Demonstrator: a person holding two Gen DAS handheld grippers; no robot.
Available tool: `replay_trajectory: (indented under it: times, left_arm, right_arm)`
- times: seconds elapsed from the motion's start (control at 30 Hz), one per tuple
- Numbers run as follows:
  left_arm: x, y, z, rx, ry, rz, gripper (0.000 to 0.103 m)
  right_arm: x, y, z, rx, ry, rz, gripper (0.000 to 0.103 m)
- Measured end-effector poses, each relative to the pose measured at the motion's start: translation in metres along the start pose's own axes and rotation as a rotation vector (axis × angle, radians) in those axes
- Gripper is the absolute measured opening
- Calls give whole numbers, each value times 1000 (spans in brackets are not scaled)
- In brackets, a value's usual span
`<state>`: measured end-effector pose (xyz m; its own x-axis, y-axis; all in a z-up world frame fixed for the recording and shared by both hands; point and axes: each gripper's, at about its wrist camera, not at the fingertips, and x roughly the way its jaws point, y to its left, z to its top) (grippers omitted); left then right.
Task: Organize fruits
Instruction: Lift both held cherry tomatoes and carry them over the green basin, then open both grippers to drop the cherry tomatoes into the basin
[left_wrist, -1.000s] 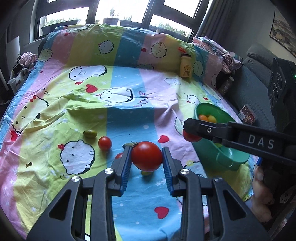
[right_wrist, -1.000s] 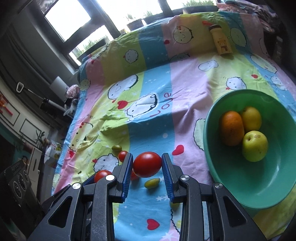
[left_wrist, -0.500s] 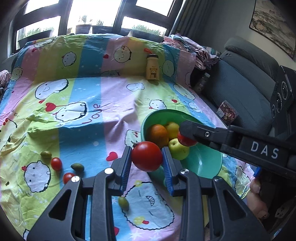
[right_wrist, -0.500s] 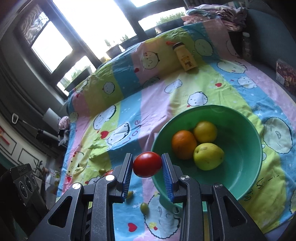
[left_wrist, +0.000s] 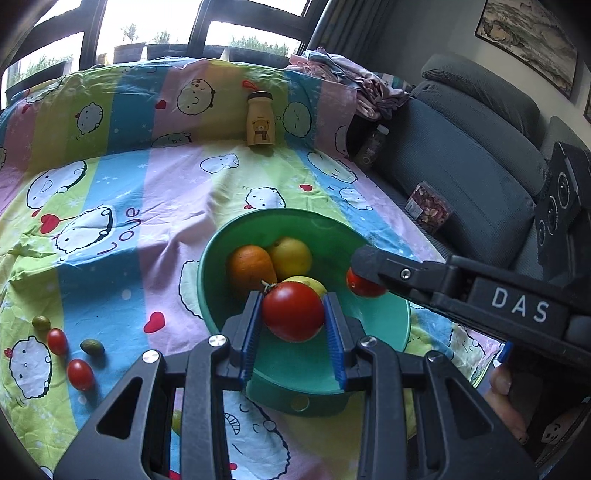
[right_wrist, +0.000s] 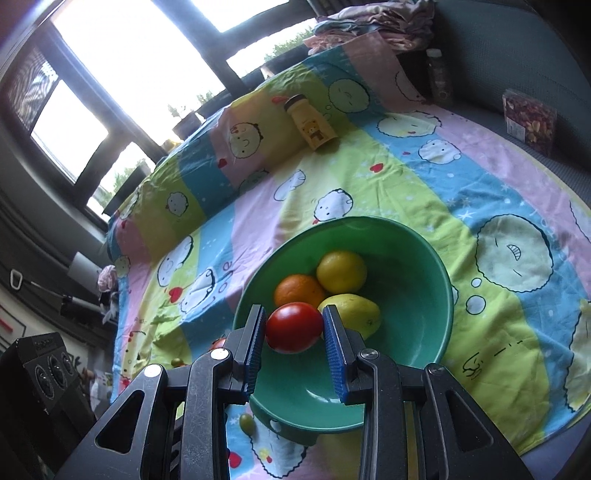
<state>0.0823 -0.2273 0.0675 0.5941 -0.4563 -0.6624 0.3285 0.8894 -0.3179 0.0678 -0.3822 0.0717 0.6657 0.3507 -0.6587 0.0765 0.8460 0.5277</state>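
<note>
while both grippers were over the sheet a second ago, now the left gripper (left_wrist: 293, 314) and right gripper (right_wrist: 294, 326), each clamping a round red tomato (left_wrist: 293, 311), hang over the green plastic bowl (left_wrist: 373, 347), ready for release.

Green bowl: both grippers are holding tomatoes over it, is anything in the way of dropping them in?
Nothing blocks the green bowl. The orange, lemon and yellow-green fruit sit toward its far side; the near floor is bare. The left gripper and right gripper hold their tomatoes above the near part.
</note>
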Motion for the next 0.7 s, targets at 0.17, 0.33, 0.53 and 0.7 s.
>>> replay_trajectory:
  times: [0.17, 0.33, 0.53, 0.7]
  left_arm:
    - [13, -6, -1, 16, 37, -18, 33]
    - [27, -11, -4, 21, 77, -46, 33]
    - [39, -18, -10, 34, 115, -72, 33]
    - [44, -20, -10, 30, 127, -79, 33]
  right_arm:
    - [5, -9, 1, 12, 18, -20, 34]
    - [11, -15, 2, 32, 40, -38, 34]
    - [15, -19, 2, 36, 53, -50, 34]
    - [19, -24, 3, 42, 62, -68, 34]
